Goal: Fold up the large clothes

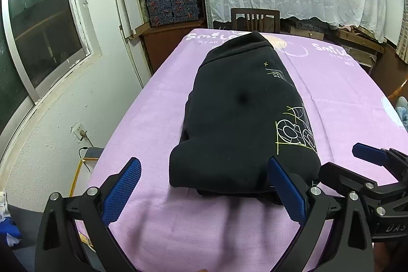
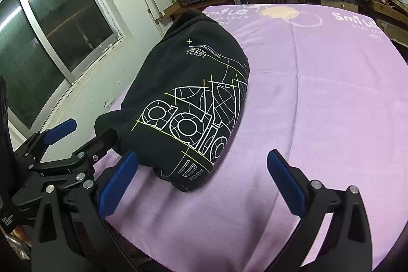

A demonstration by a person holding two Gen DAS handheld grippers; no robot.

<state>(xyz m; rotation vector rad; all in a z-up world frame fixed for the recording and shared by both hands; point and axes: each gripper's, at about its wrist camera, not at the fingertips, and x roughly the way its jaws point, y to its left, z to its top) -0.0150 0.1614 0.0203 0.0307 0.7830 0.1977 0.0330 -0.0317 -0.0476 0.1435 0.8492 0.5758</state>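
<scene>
The black sweatshirt point(image 1: 242, 119) lies folded lengthwise on the purple blanket point(image 1: 331, 98); the left gripper point(image 1: 204, 191) and right gripper point(image 2: 204, 185) hover at its near end, fingers spread, holding nothing.

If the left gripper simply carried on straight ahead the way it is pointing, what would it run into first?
Most likely the near edge of the folded black garment, lying just ahead of the open left gripper on the purple cloth; exact height is unclear.

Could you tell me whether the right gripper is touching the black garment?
Cannot tell: in the right wrist view the right gripper stands open, one pad at the black garment, no gap showing.
</scene>
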